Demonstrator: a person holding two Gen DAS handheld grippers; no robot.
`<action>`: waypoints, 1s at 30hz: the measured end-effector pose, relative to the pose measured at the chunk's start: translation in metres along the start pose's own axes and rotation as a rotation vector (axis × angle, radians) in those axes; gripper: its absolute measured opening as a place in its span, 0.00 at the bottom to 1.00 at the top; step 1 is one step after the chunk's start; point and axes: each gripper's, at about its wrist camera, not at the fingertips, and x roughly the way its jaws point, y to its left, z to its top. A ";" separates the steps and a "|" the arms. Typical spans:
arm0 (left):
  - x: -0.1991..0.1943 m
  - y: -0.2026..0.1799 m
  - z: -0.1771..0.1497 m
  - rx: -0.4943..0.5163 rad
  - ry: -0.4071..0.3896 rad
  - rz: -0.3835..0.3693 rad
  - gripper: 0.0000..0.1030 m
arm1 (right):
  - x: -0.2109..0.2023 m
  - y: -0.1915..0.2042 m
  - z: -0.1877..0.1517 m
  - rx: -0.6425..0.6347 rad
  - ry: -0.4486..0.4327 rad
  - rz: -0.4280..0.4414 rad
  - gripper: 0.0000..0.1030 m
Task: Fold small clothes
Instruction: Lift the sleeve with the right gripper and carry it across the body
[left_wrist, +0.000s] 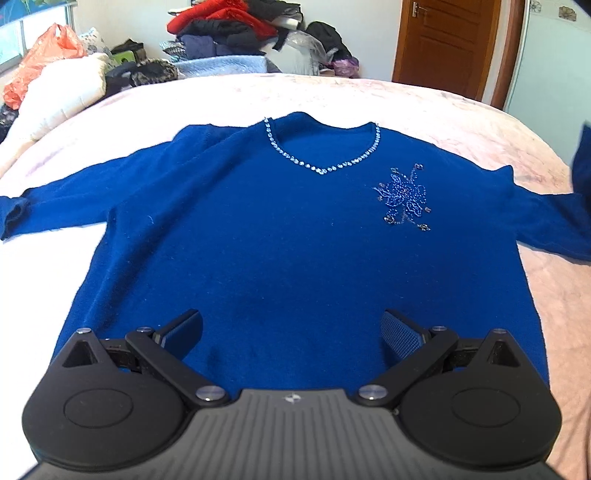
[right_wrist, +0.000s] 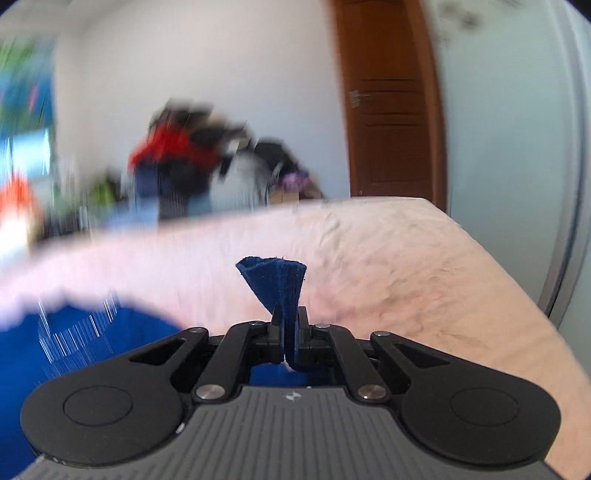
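Two grippers: both over one pink-covered bed (left_wrist: 424, 107), which fills the ground ahead of either pair of fingers.
Sweater: the blue sweater (left_wrist: 258, 240) lies flat and face up on the bed, directly ahead of the left fingers, hem nearest them, beaded neckline (left_wrist: 325, 168) farthest; its body axis runs straight away from the fingers, sleeves spread to either side.
Left sleeve: stretched out flat to the left of the left fingers, cuff (left_wrist: 14, 218) near the view's edge.
Right sleeve: its end rises off the bed at the far right of the left view, apparently the part the right gripper has.
Left gripper: the left gripper (left_wrist: 291, 336) hovers over the hem, fingers spread wide, nothing between them.
Right gripper: the right gripper (right_wrist: 290, 332) has its fingers pinched narrow on a fan of ribbed blue cuff (right_wrist: 275, 284) sticking up above the tips; the view is motion-blurred.
Turning relation: judged from this, the right hand is nearer its sleeve, and the fold likely carries that sleeve leftward, across the body axis.
Clutter: a clothes pile (left_wrist: 229, 26) lies beyond the bed.
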 end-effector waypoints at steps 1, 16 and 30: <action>0.001 0.001 0.000 -0.006 0.005 -0.007 1.00 | -0.011 -0.007 0.008 0.059 -0.032 0.024 0.05; -0.005 0.027 0.005 0.000 -0.040 0.137 1.00 | -0.070 -0.028 0.035 0.475 -0.392 0.130 0.08; 0.000 0.058 0.001 -0.016 -0.020 0.197 1.00 | 0.043 0.127 0.010 0.395 -0.128 0.432 0.08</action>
